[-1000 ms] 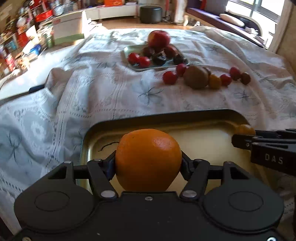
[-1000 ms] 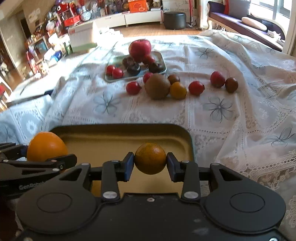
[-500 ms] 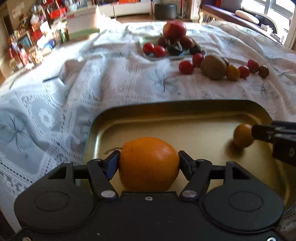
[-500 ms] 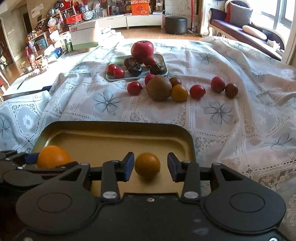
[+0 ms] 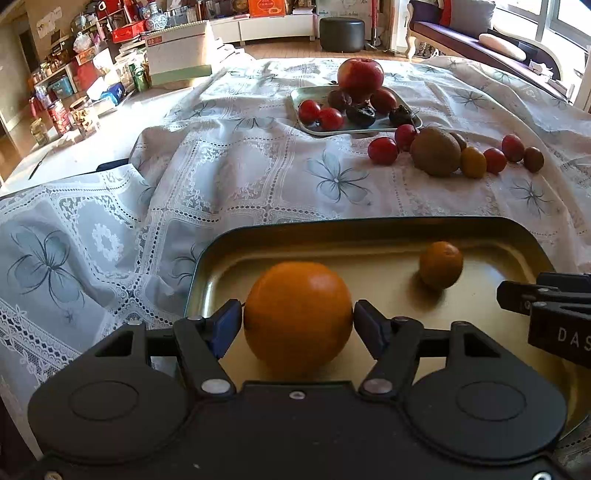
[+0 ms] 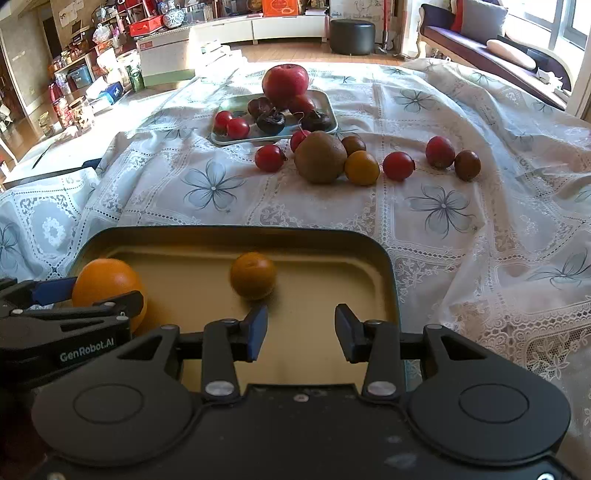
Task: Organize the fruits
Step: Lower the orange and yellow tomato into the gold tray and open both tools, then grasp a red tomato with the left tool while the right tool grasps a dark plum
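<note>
Gold tray: floor mostly bare; big orange at left end, small orange mid-tray, open gap between them. Left tongs and right tongs both low over tray, crowding near edge. Bare tablecloth between tray and row of loose fruit. Far tray packed with fruit, apple tallest.

White lace tablecloth with grey flowers; black round stool; purple sofa; cluttered shelves.
</note>
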`<state>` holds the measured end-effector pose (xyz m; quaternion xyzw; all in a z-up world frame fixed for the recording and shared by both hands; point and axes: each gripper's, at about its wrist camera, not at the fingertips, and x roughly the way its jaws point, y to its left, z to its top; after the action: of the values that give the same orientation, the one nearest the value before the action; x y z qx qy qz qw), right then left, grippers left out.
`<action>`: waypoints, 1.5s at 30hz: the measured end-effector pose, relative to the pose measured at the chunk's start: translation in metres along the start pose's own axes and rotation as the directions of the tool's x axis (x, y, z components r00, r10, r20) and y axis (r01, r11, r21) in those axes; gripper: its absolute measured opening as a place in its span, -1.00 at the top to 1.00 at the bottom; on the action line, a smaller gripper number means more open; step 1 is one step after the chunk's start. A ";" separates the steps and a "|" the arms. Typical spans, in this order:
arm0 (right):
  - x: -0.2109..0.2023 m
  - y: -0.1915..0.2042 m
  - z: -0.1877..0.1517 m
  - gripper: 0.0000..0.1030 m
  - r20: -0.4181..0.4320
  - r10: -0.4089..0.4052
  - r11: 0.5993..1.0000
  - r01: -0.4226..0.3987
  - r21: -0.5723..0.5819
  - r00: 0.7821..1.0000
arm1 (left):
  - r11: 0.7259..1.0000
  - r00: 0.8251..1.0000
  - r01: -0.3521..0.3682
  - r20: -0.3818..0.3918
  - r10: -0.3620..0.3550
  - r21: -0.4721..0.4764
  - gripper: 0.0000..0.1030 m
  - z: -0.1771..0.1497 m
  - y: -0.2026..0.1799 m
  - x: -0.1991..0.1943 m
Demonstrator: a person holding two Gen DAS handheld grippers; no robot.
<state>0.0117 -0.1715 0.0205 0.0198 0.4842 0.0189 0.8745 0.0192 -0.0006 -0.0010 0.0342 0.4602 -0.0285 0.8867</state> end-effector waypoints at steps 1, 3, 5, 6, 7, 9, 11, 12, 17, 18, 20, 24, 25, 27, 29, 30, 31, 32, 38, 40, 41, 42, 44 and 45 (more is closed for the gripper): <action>0.000 0.000 0.000 0.16 -0.001 0.001 1.000 -0.001 0.000 1.000 | 1.000 1.000 -0.002 0.000 0.002 0.000 -0.36 0.000 0.000 0.000; 0.000 -0.001 0.000 0.16 -0.005 0.001 1.000 -0.001 0.003 1.000 | 1.000 1.000 -0.004 0.001 0.004 -0.002 -0.36 0.000 0.000 0.000; 0.000 -0.001 0.000 0.16 -0.006 0.001 1.000 -0.001 0.006 1.000 | 1.000 1.000 -0.003 -0.001 0.003 -0.006 -0.36 0.000 0.000 -0.001; 0.000 -0.002 0.000 0.16 -0.006 0.000 1.000 0.000 0.007 1.000 | 1.000 1.000 -0.003 -0.002 0.003 -0.008 -0.36 0.000 0.001 -0.001; 0.000 -0.002 0.001 0.16 -0.006 -0.001 1.000 0.001 0.007 1.000 | 1.000 1.000 -0.002 -0.003 0.002 -0.010 -0.36 0.000 0.001 -0.001; 0.001 -0.002 0.001 0.16 -0.008 -0.002 1.000 0.002 0.009 1.000 | 1.000 1.000 -0.002 -0.006 0.002 -0.013 -0.36 0.000 0.002 -0.001; 0.001 -0.002 0.000 0.16 -0.011 -0.001 1.000 0.001 0.008 1.000 | 1.000 1.000 -0.002 -0.009 0.002 -0.012 -0.36 0.000 0.002 -0.001; 0.001 -0.001 0.000 0.16 -0.012 -0.001 1.000 0.002 0.007 1.000 | 1.000 1.000 -0.002 -0.010 0.002 -0.011 -0.36 0.000 0.001 -0.001; 0.002 -0.001 0.000 0.16 -0.019 -0.003 1.000 0.004 0.008 1.000 | 1.000 1.000 0.000 -0.016 0.000 -0.014 -0.35 0.000 0.002 0.000; 0.002 -0.002 0.000 0.16 -0.020 -0.004 1.000 0.004 0.008 1.000 | 1.000 1.000 0.000 -0.016 0.000 -0.014 -0.35 0.000 0.002 0.000; 0.002 -0.001 0.000 0.16 -0.020 -0.005 1.000 0.005 0.010 1.000 | 1.000 1.000 0.000 -0.016 -0.001 -0.013 -0.35 0.000 0.002 0.000; 0.002 -0.001 0.000 0.16 -0.020 -0.005 1.000 0.005 0.011 1.000 | 1.000 1.000 0.003 -0.020 -0.003 -0.012 -0.35 -0.001 0.002 0.000; 0.002 -0.001 0.000 0.16 -0.021 -0.005 1.000 0.005 0.009 1.000 | 1.000 1.000 0.004 -0.021 -0.004 -0.012 -0.35 -0.001 0.002 0.000; 0.002 -0.002 0.000 0.16 -0.022 -0.003 1.000 0.004 0.009 1.000 | 1.000 1.000 0.004 -0.019 -0.004 -0.009 -0.35 0.000 0.002 -0.001; 0.002 -0.002 -0.001 0.16 -0.023 -0.001 1.000 0.001 0.010 1.000 | 1.000 1.000 0.006 -0.018 -0.006 -0.009 -0.35 0.001 0.002 -0.002; 0.002 -0.001 -0.001 0.16 -0.023 0.000 1.000 0.000 0.010 1.000 | 1.000 1.000 0.009 -0.017 -0.009 -0.010 -0.35 0.002 0.002 -0.002; 0.001 -0.001 -0.001 0.17 -0.024 0.002 1.000 -0.001 0.011 1.000 | 1.000 1.000 0.012 -0.015 -0.012 -0.007 -0.35 0.003 0.002 -0.003; 0.001 -0.002 0.000 0.16 -0.025 0.005 1.000 -0.004 0.013 1.000 | 1.000 1.000 0.014 -0.012 -0.014 -0.002 -0.35 0.005 0.002 -0.003; -0.001 -0.014 0.008 0.16 -0.028 0.016 0.999 -0.015 0.050 0.999 | 0.999 0.999 0.037 0.011 -0.037 0.013 -0.35 0.026 0.001 -0.006; -0.002 -0.021 0.013 0.16 -0.020 0.001 0.998 0.000 0.062 1.000 | 0.999 0.999 0.046 0.022 -0.046 0.016 -0.35 0.036 0.000 -0.007; -0.003 -0.025 0.016 0.16 -0.016 -0.005 0.998 0.007 0.070 1.000 | 0.998 0.998 0.050 0.025 -0.050 0.023 -0.35 0.041 -0.002 -0.006; -0.003 -0.030 0.020 0.16 -0.013 -0.011 0.997 0.012 0.081 1.000 | 0.998 0.998 0.055 0.027 -0.055 0.033 -0.35 0.047 -0.004 -0.006; -0.001 -0.040 0.027 0.16 -0.013 -0.017 0.994 0.018 0.104 1.000 | 0.997 0.997 0.066 0.026 -0.068 0.048 -0.35 0.058 -0.009 -0.003; 0.000 -0.046 0.032 0.16 -0.014 -0.021 0.993 0.022 0.119 1.000 | 0.996 0.997 0.076 0.020 -0.077 0.056 -0.35 0.063 -0.011 -0.001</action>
<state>0.0391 -0.2185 0.0351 0.0664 0.4902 -0.0193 0.8689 0.0692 -0.0171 0.0361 0.0406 0.4502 -0.0756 0.8888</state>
